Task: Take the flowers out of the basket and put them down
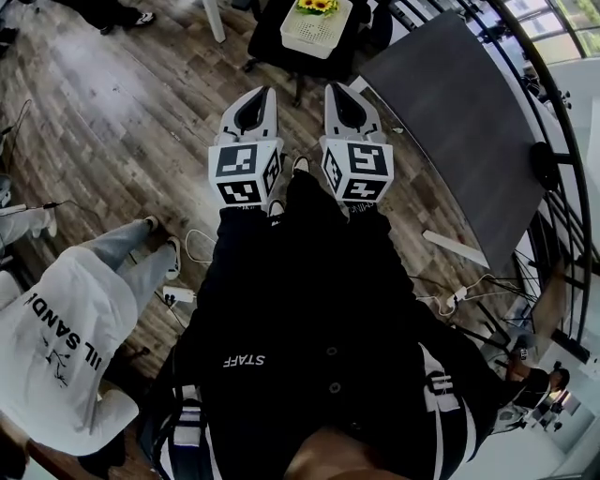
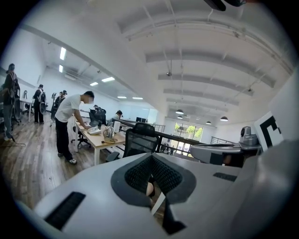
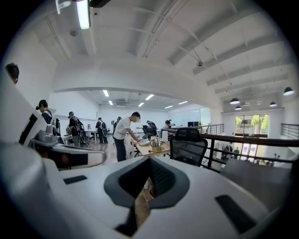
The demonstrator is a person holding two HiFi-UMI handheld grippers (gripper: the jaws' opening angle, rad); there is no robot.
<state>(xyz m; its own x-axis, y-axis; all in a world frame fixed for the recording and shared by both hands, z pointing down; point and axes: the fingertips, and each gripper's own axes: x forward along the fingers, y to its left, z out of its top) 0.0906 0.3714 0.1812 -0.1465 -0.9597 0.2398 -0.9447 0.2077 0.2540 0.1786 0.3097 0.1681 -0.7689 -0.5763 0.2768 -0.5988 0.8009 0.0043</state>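
Flowers (image 1: 317, 6), yellow with dark centres, stand in a white perforated basket (image 1: 317, 33) that rests on the seat of a dark chair (image 1: 270, 42). The basket covers most of the seat, and the blooms show at its far edge, cut off by the top of the head view. Just right of the chair, the near corner of a grey table (image 1: 469, 141) offers a bare surface, which is probably why the basket is parked there: the flowers could be set down close by.

Both tools are held low against the person's body, side by side and level, likely a carrying pose for an approach not yet made. The left gripper (image 1: 262, 92) has its jaws drawn together with nothing between them, and only floor shows through the slit in its own view. The right gripper (image 1: 335, 88) is likewise fully closed and empty.

The basket lies straight ahead of both tips and well apart from them, with wooden floor (image 1: 122, 122) between, slightly nearer the right gripper's line. Neither gripper view shows the flowers.
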